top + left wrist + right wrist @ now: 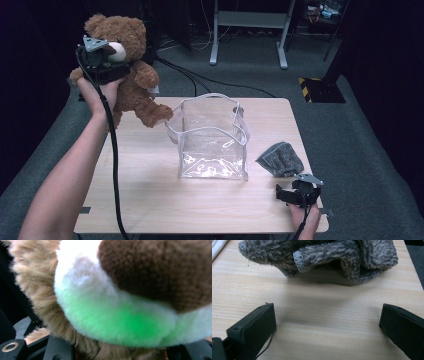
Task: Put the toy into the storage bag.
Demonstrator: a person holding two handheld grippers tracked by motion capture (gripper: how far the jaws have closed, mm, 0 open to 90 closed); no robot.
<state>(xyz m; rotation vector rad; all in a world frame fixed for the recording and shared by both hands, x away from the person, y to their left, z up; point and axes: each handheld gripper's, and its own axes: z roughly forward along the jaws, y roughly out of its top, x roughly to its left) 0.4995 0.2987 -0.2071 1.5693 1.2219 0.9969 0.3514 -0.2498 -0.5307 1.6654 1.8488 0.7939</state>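
Observation:
A brown teddy bear hangs in the air above the table's far left corner, one paw near the rim of a clear plastic bag. My left gripper is shut on the bear's head. In the left gripper view its white muzzle and brown nose press right up to the camera. The bag stands open and empty mid-table. My right gripper rests near the front right edge, jaws open wide with bare wood between them. A grey fuzzy cloth lies crumpled just beyond it.
The light wooden table has bare surface in front of the bag and to its left. Beyond the far edge are cables on the floor and a grey metal frame. A black cable trails from my left gripper across the table.

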